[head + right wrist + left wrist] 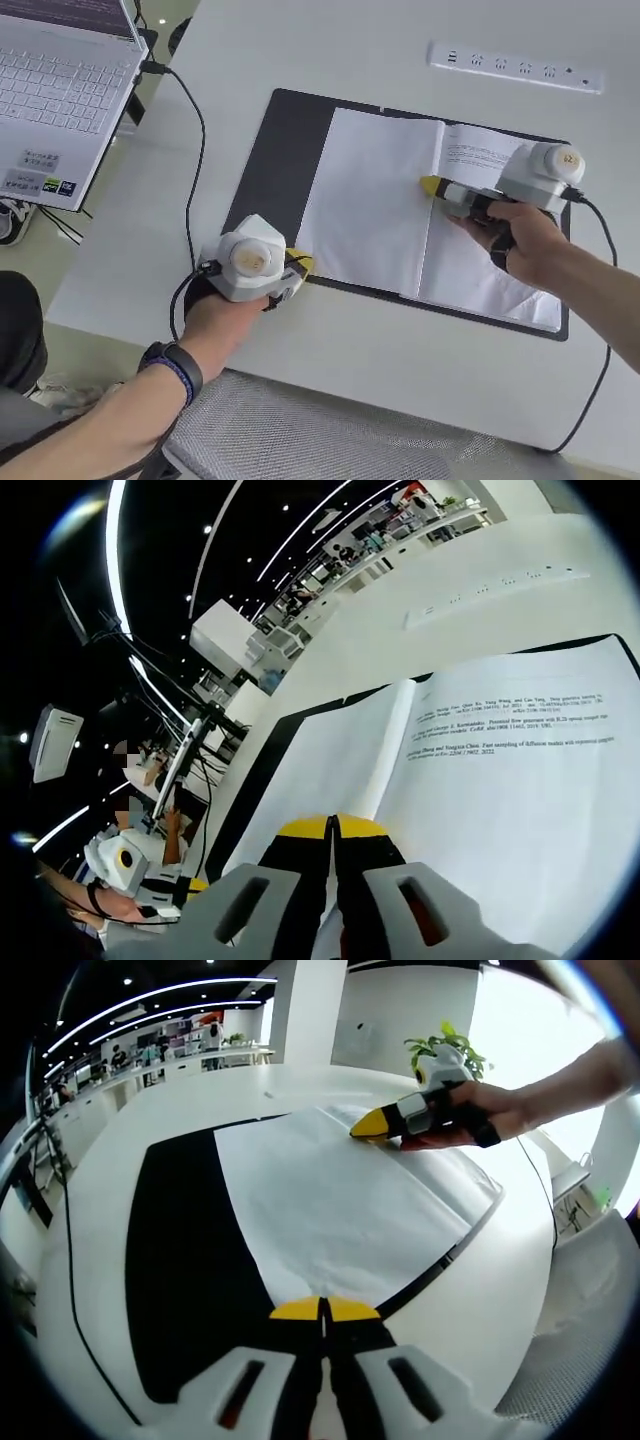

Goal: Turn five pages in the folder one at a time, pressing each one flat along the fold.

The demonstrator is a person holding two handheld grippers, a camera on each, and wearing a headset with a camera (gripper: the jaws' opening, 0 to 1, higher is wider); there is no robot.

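A black folder [278, 160] lies open on the white table. A blank white page [365, 205] lies turned over to the left, and a printed page [478, 270] is on the right. My right gripper [432, 185] is shut, and its yellow tips rest on the paper at the fold, near the top. In the right gripper view the shut tips [332, 827] sit on the crease between the blank page [330, 760] and the printed page [510, 770]. My left gripper [298, 262] is shut at the blank page's near left corner. Its tips [323, 1308] touch the page edge [330, 1210].
An open laptop [60, 90] stands at the far left with a black cable [197, 150] running beside the folder. A white power strip [515, 67] lies at the back right. A grey mesh chair seat [300, 430] is below the table's front edge.
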